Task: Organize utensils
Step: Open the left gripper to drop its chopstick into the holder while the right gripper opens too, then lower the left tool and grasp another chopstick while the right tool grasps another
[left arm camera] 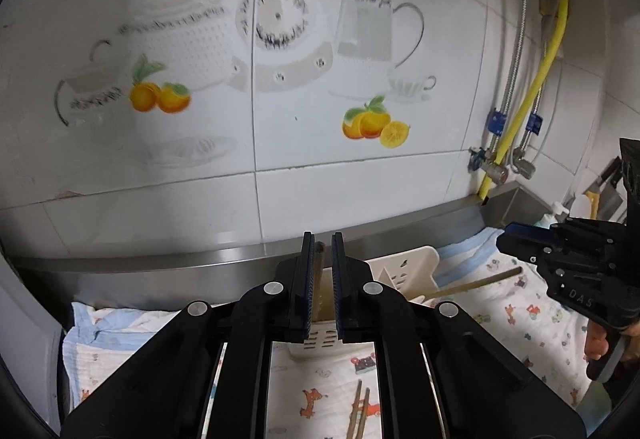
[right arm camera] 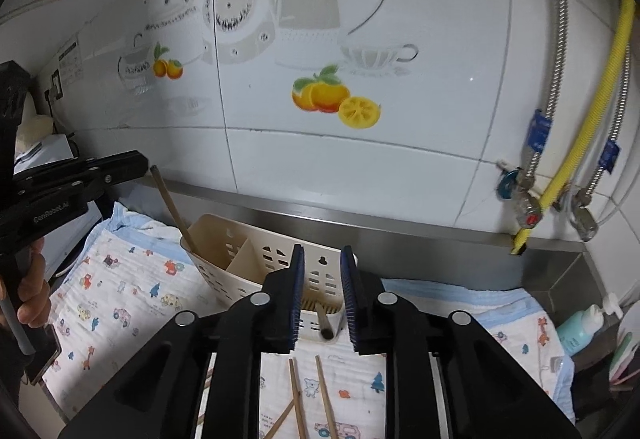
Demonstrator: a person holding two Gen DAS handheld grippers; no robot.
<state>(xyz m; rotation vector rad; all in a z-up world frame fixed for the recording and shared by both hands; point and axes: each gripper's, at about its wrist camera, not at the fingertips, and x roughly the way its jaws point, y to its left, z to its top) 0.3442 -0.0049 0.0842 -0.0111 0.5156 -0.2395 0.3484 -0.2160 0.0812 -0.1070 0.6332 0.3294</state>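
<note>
Chopsticks, thin brown wooden sticks, loose on printed cloth covering table, just below right gripper; jaws parted, nothing between. Light, stiff, prone to rolling; best pinched mid-shaft. One chopstick upright in cream slotted plastic holder toward table's rear edge. Left gripper above holder, jaws slightly apart, grasp uncertain.
</note>
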